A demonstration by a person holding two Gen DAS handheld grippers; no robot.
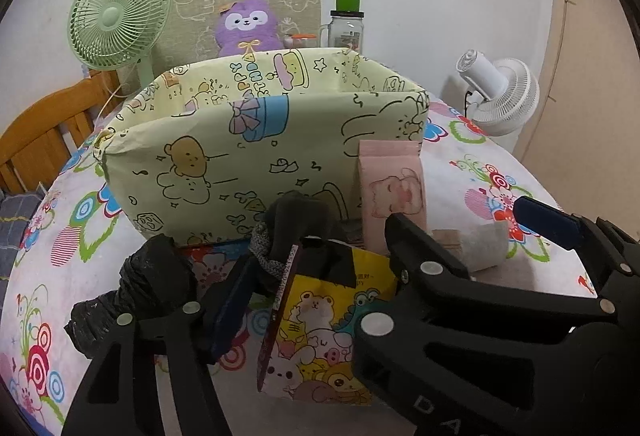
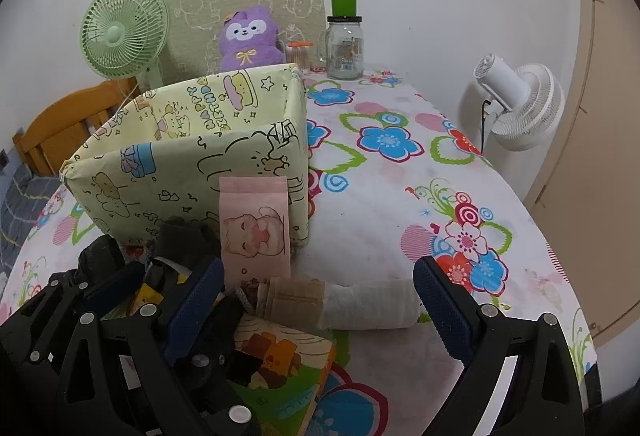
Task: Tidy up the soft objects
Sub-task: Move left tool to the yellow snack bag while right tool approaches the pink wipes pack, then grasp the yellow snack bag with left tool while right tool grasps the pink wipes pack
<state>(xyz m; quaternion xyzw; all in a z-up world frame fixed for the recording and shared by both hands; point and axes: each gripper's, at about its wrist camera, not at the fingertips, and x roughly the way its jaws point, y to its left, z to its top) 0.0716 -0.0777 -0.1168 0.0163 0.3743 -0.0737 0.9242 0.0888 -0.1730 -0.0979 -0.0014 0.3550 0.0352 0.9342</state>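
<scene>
A: Where did the tongs stand?

B: The left gripper [image 1: 316, 252] was part spread and straddled the yellow cartoon pouch [image 1: 320, 320]. Couldn't tell if the pads pressed on it. The right gripper [image 2: 318, 276] was spread wide, pinching nothing.

A: The soft target?

B: A rolled beige-and-white sock [image 2: 340, 304] lay flat on the table [image 2: 380, 195], right between the right fingers. Its long axis ran crosswise, pad to pad: beige end by the left finger, white end near the right one. The right hand was clearly nearer.

A: So a squeeze would've caught it end-on?

B: My read, yes. Rolling the wrist first looked safer.

A: Anything else soft?

B: A dark soft bundle [image 1: 296, 215] sat just past the yellow pouch, against the box [image 1: 200, 171]. A purple plush [image 1: 246, 25] was behind the box, well apart.

A: Counts?

B: One sock roll, one dark bundle and one plush. Two pouches: the yellow one, and a pink one [image 2: 256, 228] leaning upright on the box front. One open box, contents hidden. At the back, one jar [image 1: 347, 23] and two fans, green [image 1: 116, 15] and white [image 1: 500, 91].
</scene>
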